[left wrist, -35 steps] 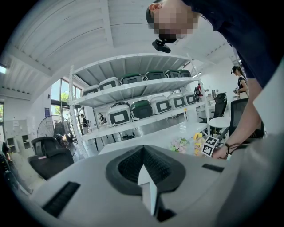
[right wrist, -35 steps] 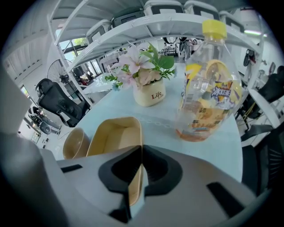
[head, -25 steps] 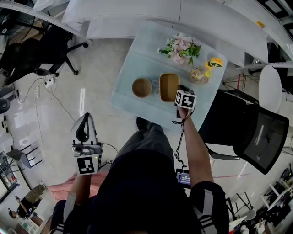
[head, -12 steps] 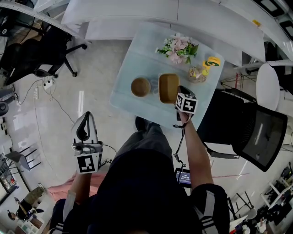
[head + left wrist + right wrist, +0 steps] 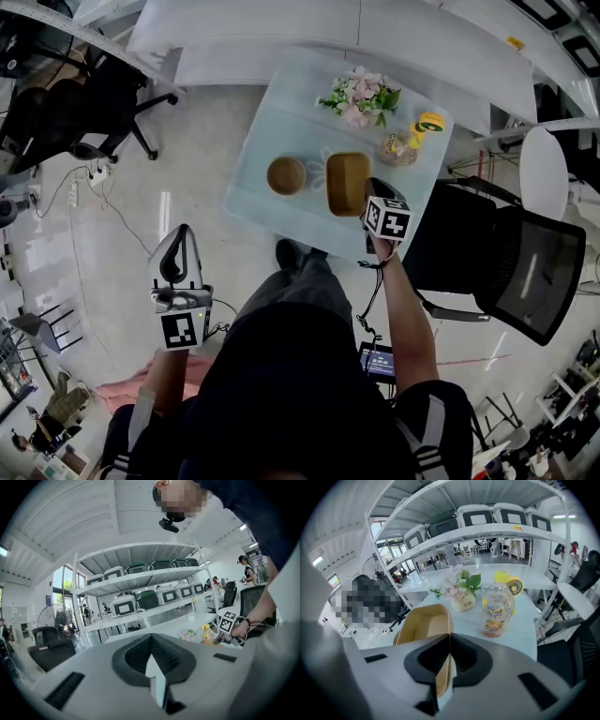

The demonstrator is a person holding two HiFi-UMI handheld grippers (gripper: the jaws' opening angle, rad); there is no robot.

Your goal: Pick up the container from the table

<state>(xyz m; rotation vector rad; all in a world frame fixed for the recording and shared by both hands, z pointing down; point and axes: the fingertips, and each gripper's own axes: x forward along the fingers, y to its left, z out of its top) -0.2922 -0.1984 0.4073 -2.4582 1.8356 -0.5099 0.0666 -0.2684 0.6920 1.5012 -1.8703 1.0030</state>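
The tan rectangular container (image 5: 347,181) hangs over the glass table (image 5: 272,122), tilted, with my right gripper (image 5: 368,190) shut on its near right rim. In the right gripper view the container (image 5: 422,625) stretches away to the left of the jaws, and my right gripper (image 5: 449,637) pinches its thin wall edge-on. My left gripper (image 5: 176,261) is held low at the left, far from the table, over the floor. In its own view the left gripper (image 5: 151,645) has its jaws together with nothing between them.
A round brown bowl (image 5: 287,175) sits just left of the container. A flower pot (image 5: 361,96) and a yellow-capped bottle (image 5: 410,145) stand at the table's far side. A black chair (image 5: 506,262) is right of the table, and an office chair (image 5: 75,112) far left.
My right gripper has risen with the container, which has come up off the table beside the bowl. The left gripper has stayed where it was.
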